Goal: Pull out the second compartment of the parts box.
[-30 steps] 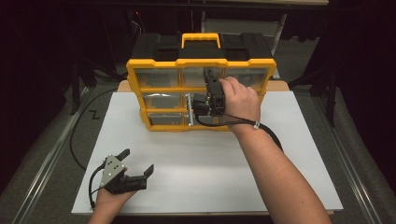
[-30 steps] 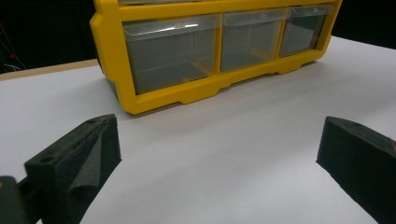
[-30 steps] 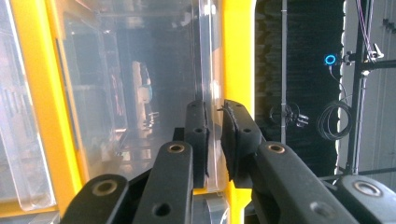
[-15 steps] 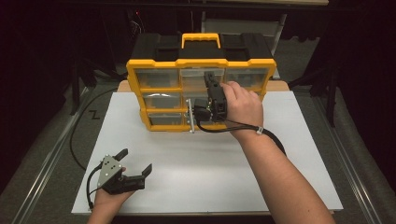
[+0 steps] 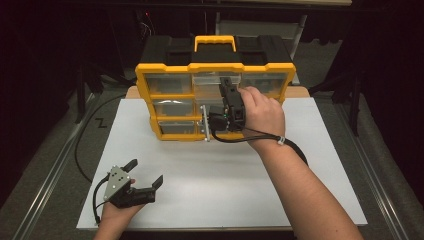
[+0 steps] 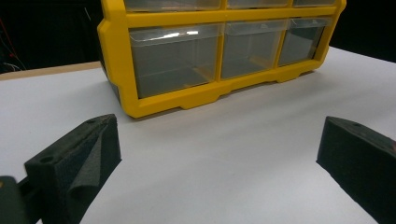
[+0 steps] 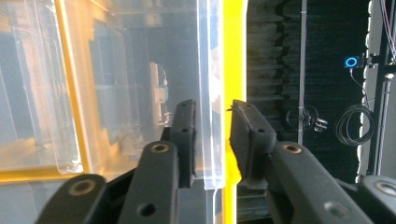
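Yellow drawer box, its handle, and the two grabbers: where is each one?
Yellow drawer box (image 5: 142, 95), high view, left frame edge.
Handle (image 5: 215, 39), high view, top bar.
Left gripper (image 5: 146, 173), high view, between fingertips.
Right gripper (image 7: 212, 112), right gripper view, between fingertips.

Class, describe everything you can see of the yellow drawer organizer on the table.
The yellow drawer organizer stands upright at the far edge of the white table. Its yellow plastic frame holds rows of clear plastic drawers, those in the bottom row looking empty, with a yellow handle above a black body. The right gripper has a clear drawer's front lip between its fingers; its jaws have just been opening.
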`<state>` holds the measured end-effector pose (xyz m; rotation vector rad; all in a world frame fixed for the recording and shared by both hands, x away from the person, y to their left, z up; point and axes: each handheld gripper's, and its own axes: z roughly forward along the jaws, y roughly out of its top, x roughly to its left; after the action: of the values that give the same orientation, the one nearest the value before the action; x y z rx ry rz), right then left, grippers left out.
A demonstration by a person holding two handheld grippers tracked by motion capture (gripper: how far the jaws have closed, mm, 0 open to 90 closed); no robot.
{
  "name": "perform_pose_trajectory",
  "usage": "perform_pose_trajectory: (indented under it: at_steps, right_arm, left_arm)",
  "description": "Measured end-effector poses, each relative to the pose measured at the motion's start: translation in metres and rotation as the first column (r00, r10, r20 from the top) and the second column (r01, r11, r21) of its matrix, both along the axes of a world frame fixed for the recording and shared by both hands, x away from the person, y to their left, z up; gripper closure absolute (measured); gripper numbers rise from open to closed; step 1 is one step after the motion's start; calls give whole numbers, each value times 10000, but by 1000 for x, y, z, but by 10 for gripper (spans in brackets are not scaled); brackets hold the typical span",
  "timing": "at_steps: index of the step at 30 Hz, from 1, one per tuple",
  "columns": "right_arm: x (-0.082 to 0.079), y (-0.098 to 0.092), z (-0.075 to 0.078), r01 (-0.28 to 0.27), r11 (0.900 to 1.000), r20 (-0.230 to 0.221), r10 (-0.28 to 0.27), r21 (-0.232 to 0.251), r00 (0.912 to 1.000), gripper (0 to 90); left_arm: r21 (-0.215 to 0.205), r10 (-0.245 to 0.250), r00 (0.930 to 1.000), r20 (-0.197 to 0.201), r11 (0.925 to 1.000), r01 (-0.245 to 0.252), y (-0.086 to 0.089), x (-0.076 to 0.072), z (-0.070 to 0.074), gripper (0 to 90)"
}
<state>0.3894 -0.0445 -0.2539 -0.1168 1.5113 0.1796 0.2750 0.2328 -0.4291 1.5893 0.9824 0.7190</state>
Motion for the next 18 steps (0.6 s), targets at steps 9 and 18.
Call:
perform_pose_trajectory:
  at_steps: [9,18]
  right_arm:
    - [5,-4,5,284,9994,-468,-275,190,9985,783]
    - [-1,-3,-1,232,9997,-15,-232,-23,9997,806]
  left_arm:
    - [-3,46,10000,6,10000,-46,1,1,1,3]
    - [108,5,10000,-54,9999,-4,0,2,-1,3]
